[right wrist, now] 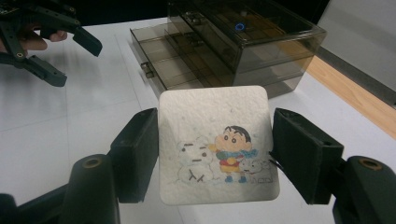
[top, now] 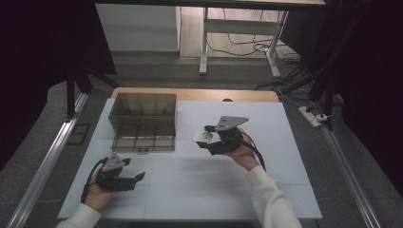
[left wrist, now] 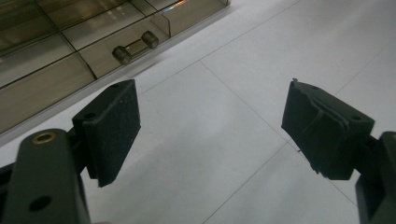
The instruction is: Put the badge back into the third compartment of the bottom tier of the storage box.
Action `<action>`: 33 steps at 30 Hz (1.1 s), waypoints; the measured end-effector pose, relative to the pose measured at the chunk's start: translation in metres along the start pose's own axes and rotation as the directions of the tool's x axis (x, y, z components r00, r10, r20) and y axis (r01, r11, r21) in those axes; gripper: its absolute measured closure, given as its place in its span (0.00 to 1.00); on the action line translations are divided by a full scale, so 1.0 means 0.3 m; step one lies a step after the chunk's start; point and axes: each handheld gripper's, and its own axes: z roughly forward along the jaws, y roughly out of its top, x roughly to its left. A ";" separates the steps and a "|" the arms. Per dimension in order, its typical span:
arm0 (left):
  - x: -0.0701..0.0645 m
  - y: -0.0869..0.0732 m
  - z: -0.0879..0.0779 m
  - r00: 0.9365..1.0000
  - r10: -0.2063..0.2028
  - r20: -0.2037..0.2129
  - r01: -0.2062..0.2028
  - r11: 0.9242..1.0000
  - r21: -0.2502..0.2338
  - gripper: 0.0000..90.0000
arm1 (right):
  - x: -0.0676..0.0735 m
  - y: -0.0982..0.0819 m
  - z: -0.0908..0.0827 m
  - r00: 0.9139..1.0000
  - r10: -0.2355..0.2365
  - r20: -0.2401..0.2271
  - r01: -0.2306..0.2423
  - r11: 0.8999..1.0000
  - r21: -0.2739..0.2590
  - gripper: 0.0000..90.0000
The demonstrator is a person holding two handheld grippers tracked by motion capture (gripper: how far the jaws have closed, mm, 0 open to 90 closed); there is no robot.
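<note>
I have the right gripper point(right wrist: 212, 154) clamped on a small white packet with a cartoon print point(right wrist: 215, 149), its two jaws pressing the packet's left and right edges so the printed face looks straight at the gripper's camera. In the high view the packet point(top: 203, 136) sticks out of the right gripper point(top: 209, 137) toward the box, lifted off the white table point(top: 199, 190). My left gripper point(left wrist: 210, 126) rests low on the table with its jaws spread wide and nothing between them; only bare tabletop shows in the gap.

To do this well, I would keep the squeeze even, since the packet looks soft and could buckle or slip. I would carry it flat toward the smoky transparent drawer box point(right wrist: 243, 51), which lies beyond the packet, well apart from it. Its lower drawer point(right wrist: 173, 65) stands pulled out toward me, the dividers showing. I judge the next move is to bring the packet over one compartment and let it go low.
</note>
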 end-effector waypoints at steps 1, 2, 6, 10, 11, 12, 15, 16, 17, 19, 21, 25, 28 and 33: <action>0.000 0.000 0.000 1.000 -0.001 0.000 0.001 1.000 -0.001 0.21 | 0.002 0.002 0.005 1.000 -0.001 -0.003 0.001 1.000 0.002 0.36; 0.000 0.000 0.000 1.000 -0.001 0.000 0.001 1.000 0.000 0.21 | 0.004 0.004 0.010 1.000 -0.003 -0.007 0.003 1.000 0.003 0.36; 0.002 0.000 0.001 1.000 -0.002 0.000 0.002 1.000 0.000 0.21 | 0.009 0.015 0.032 1.000 -0.009 -0.018 0.009 1.000 0.004 0.36; 0.001 0.000 -0.001 1.000 0.000 -0.003 0.000 1.000 -0.002 0.21 | 0.018 0.029 0.056 0.999 -0.012 -0.038 0.012 1.000 0.002 0.36; 0.001 0.000 -0.001 1.000 -0.001 -0.003 0.001 1.000 -0.004 0.21 | 0.023 0.033 0.065 0.999 -0.018 -0.047 0.018 1.000 -0.003 0.36; 0.001 0.000 -0.002 1.000 -0.002 -0.003 0.002 1.000 -0.005 0.21 | 0.028 0.037 0.071 0.998 -0.019 -0.055 0.019 1.000 -0.002 0.36; 0.001 0.000 -0.001 1.000 0.001 -0.002 -0.001 1.000 -0.002 0.21 | 0.037 0.047 0.088 0.997 -0.026 -0.068 0.026 1.000 0.000 0.36; 0.001 0.000 -0.001 1.000 0.001 -0.001 -0.001 1.000 -0.002 0.21 | 0.041 0.051 0.098 0.997 -0.024 -0.072 0.024 1.000 -0.005 0.36; 0.001 0.000 -0.001 1.000 0.000 -0.002 0.000 1.000 -0.002 0.21 | 0.041 0.051 0.098 0.997 -0.024 -0.072 0.024 1.000 -0.005 0.36; -0.001 0.000 -0.003 1.000 -0.002 -0.004 0.002 1.000 -0.005 0.21 | 0.043 0.053 0.106 0.997 -0.022 -0.080 0.021 1.000 -0.004 0.36; -0.001 0.001 -0.004 1.000 0.000 -0.004 0.000 1.000 -0.005 0.21 | 0.047 0.056 0.112 0.996 -0.020 -0.087 0.020 1.000 -0.004 0.36; -0.002 0.002 0.000 1.000 0.002 0.000 -0.002 1.000 -0.003 0.21 | 0.045 0.071 0.132 0.995 -0.020 -0.094 0.020 1.000 -0.003 0.36; -0.003 0.001 -0.002 1.000 0.002 0.000 -0.002 1.000 -0.004 0.21 | 0.040 0.078 0.157 0.995 -0.017 -0.100 0.018 1.000 0.012 0.36; -0.003 0.000 0.000 1.000 0.002 0.000 -0.002 1.000 0.000 0.21 | 0.029 0.087 0.193 0.994 -0.008 -0.106 0.010 1.000 0.012 0.36</action>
